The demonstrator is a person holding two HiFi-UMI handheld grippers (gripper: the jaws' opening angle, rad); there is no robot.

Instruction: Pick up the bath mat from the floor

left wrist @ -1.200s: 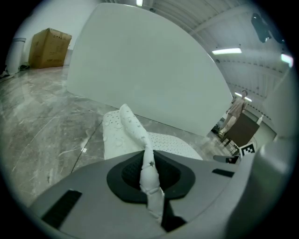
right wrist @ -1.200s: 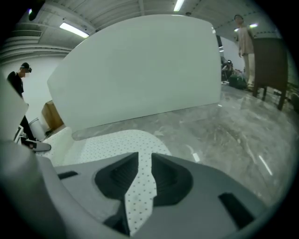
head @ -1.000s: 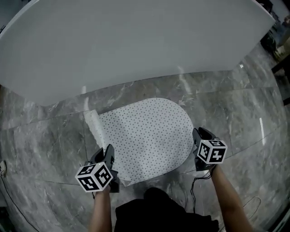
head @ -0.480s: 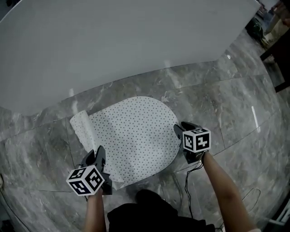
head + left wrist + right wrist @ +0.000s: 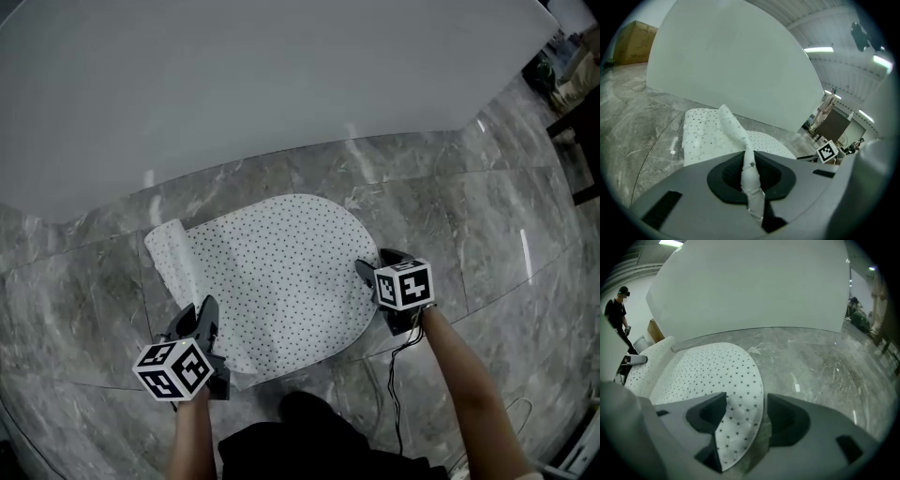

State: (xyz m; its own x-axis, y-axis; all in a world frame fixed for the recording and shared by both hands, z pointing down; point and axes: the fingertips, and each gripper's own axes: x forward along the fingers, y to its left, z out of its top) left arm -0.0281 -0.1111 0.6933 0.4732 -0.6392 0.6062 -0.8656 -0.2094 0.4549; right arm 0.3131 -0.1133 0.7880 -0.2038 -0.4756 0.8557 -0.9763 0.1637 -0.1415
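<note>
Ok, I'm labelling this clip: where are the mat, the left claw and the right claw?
mat [image 5: 281, 267]: head view, middle of its dotted face.
left claw [image 5: 750, 174]: left gripper view, between the tips, shut on the mat's fold.
right claw [image 5: 746, 420]: right gripper view, between the tips, just opened round the mat's edge.

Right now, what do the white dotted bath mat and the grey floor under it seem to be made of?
The white dotted oval bath mat: thin, pliable sheet, probably rubber or soft plastic, matte; its corner folds limply in the left tongs, and the flipped edge shows round bumps.
The grey veined floor: polished marble or marble-look tile; glossy reflections, visible joints.
</note>
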